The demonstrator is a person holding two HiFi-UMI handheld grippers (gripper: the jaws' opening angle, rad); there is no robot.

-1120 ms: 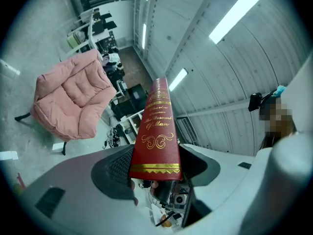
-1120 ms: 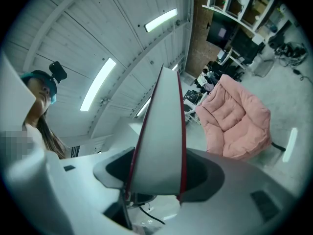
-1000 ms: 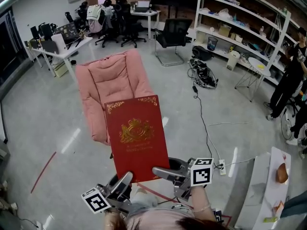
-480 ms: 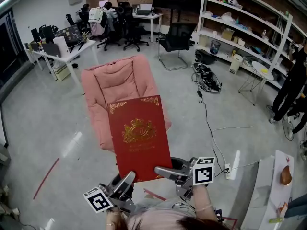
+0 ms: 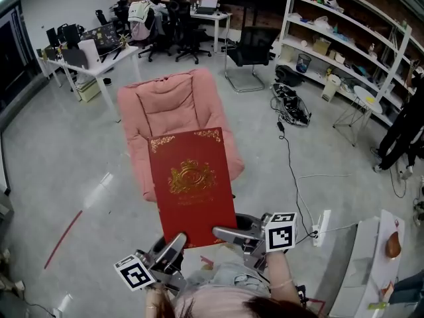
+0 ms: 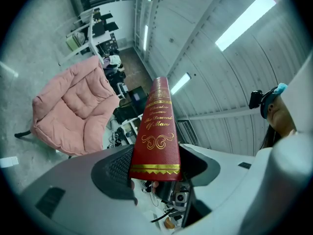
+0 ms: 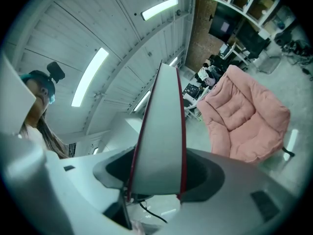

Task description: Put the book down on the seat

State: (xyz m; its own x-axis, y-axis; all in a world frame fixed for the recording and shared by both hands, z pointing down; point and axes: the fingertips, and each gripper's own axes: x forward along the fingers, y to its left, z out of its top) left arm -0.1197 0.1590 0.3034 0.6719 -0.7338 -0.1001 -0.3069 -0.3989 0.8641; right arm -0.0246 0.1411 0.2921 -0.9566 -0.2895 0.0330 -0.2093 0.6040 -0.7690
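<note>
1. My left tongs (image 5: 176,244) grip the near left corner of the book (image 5: 191,184), with the jaws spread wide across its thickness on the spine side.
2. The book is a thick red hardback. It has a gold crest in the middle of the cover, gold scrollwork at its two far corners and gilt lettering down the spine. It is held in the air between both tongs, cover up, reaching away from them.
3. My right tongs (image 5: 216,231) hold the near right corner, and their jaws are just as wide, pressed on the covers at the pale page edge.
4. The count is one book, two tongs and one pink armchair (image 5: 169,108).
5. The armchair stands straight ahead of the tongs. In the head view the book's far half covers its seat front.
6. To the left of my left tongs, the grey floor (image 5: 59,164) lies open out to a white desk (image 5: 93,61), and a short red line (image 5: 63,237) is marked on it near the tongs.
7. To the right of my right tongs, a black cable (image 5: 291,171) trails along the floor beside the armchair. Past it stands white shelving (image 5: 344,32), and a white table (image 5: 371,264) closes in at the near right.
</note>
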